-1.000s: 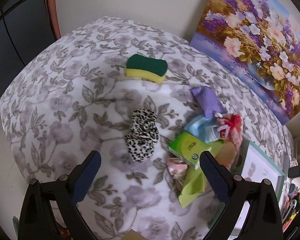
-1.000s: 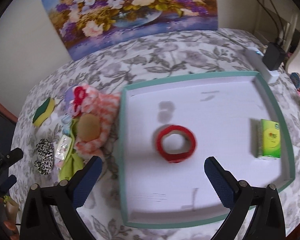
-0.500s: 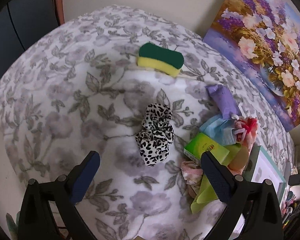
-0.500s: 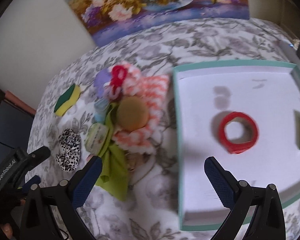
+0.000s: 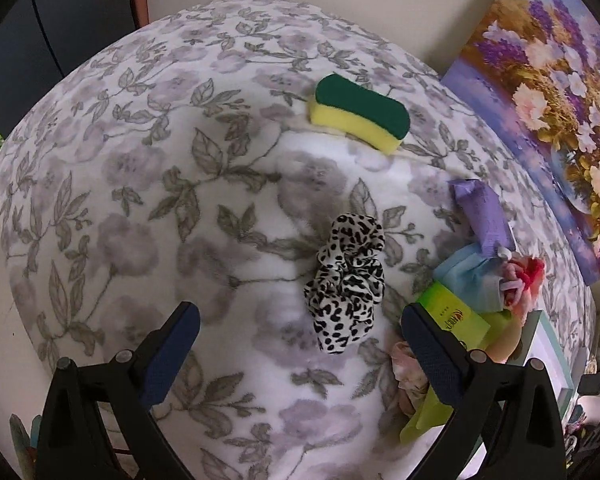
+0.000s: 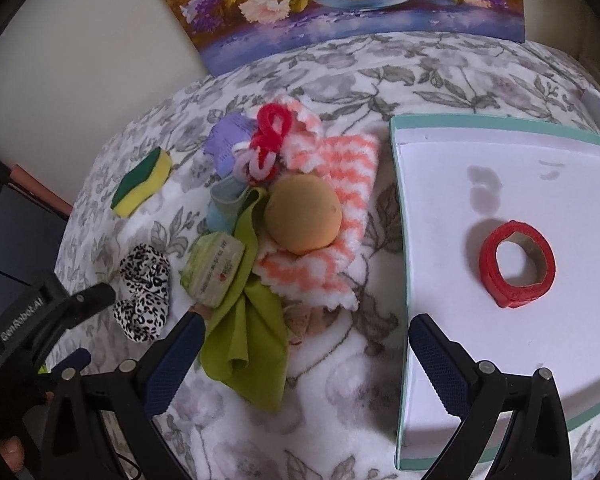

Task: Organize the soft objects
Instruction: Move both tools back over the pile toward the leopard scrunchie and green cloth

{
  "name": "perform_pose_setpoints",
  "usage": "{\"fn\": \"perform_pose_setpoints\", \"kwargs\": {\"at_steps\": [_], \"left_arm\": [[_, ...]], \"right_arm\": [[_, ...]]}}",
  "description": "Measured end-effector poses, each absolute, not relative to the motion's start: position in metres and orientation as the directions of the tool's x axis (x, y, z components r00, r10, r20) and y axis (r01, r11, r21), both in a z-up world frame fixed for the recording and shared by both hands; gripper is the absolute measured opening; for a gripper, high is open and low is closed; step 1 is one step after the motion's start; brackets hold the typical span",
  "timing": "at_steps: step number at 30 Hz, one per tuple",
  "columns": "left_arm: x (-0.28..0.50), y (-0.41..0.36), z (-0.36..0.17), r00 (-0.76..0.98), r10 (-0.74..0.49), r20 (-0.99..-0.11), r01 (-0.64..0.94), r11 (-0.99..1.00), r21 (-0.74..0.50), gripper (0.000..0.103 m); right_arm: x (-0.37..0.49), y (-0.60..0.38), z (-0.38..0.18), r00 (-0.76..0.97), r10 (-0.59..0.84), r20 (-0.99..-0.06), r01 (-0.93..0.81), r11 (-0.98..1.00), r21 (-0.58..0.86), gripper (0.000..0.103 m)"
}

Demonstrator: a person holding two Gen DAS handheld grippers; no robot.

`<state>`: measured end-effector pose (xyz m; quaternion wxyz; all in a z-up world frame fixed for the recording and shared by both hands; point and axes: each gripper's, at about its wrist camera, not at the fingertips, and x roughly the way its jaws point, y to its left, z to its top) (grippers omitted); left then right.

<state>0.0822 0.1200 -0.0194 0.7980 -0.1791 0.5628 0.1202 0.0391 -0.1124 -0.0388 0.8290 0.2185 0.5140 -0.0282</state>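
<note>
- Leopard-print scrunchie (image 5: 346,280) flat on the floral blanket (image 5: 140,200), just left of the soft-item pile; squashed into an oval, long axis running away from the left wrist camera, far end towards the sponge (image 5: 358,116).
- Left gripper (image 5: 300,322) empty, jaws wide, straddling the scrunchie's near end; probably lined up for a pick.
- Right gripper (image 6: 304,338) empty, jaws wide, above the green cloth (image 6: 248,344) and the blanket beside the tray (image 6: 400,280).
- Tray holding a red tape roll (image 6: 517,264); likely the destination.
- Tan ball (image 6: 303,216) resting on the striped cloth (image 6: 340,184).
</note>
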Motion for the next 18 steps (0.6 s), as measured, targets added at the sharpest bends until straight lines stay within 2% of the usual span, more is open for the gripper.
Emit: {"fn": "perform_pose_setpoints", "kwargs": {"at_steps": [4, 10, 18], "left_arm": [[0.082, 0.124, -0.022, 0.327, -0.005, -0.945, -0.418, 0.896, -0.15, 0.101], [0.084, 0.124, -0.029, 0.31, -0.03, -0.95, -0.421, 0.892, -0.166, 0.101], [0.089, 0.12, -0.045, 0.272, -0.055, -0.961, -0.442, 0.879, -0.176, 0.101]], "right_arm": [[0.04, -0.111, -0.034, 0.481, 0.149, -0.864, 0.266, 0.914, 0.306, 0.099], [0.041, -0.098, -0.029, 0.502, 0.207, -0.84, 0.2, 0.917, 0.346, 0.085], [0.048, -0.083, -0.05, 0.436, 0.269, -0.859, 0.162, 0.915, 0.369, 0.074]]}}
